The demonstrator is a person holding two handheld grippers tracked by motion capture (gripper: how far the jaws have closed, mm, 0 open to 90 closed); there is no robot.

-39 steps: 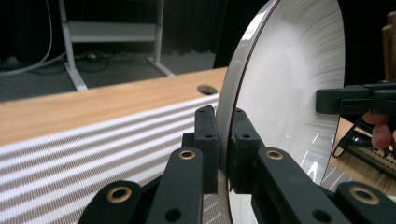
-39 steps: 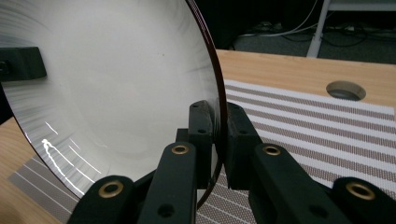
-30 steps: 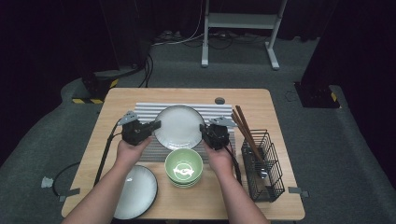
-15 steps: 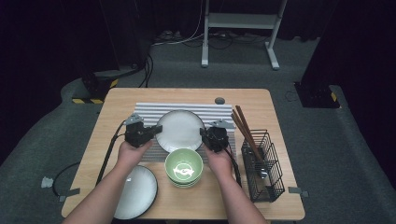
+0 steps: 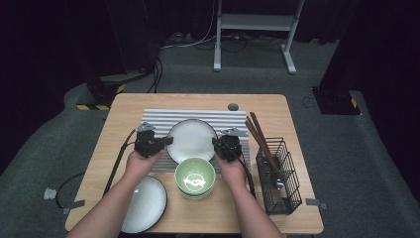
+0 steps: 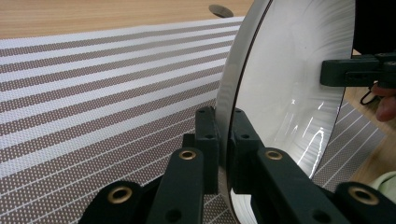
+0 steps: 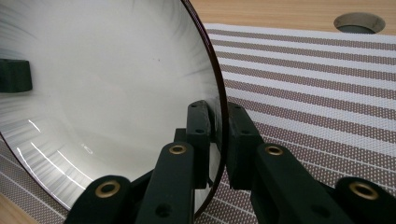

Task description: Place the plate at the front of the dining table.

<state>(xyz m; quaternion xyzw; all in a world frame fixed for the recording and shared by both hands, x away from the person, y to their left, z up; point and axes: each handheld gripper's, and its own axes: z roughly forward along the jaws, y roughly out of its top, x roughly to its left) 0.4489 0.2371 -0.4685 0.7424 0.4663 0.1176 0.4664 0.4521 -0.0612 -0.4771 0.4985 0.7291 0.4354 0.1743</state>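
Observation:
A round white plate [image 5: 191, 139] with a dark rim hangs just above the striped mat [image 5: 158, 118], held from both sides. My left gripper [image 5: 168, 141] is shut on the plate's left rim, and my right gripper [image 5: 215, 143] is shut on its right rim. In the left gripper view the plate [image 6: 289, 84] stands on edge between the jaws of my left gripper [image 6: 225, 140], with the other gripper's jaw at the far rim. The right gripper view has my right gripper [image 7: 218, 140] pinching the plate [image 7: 102, 79] at its rim.
A stack of green bowls [image 5: 195, 177] sits just in front of the held plate. Another white plate [image 5: 143, 203] lies at the front left. A black wire basket [image 5: 278, 173] with chopsticks [image 5: 258, 134] stands at the right. A round hole [image 5: 233, 106] marks the table's far side.
Both grippers have drawn the plate slightly toward the person, closer to the green bowls, and it now sits a little lower in the high view.

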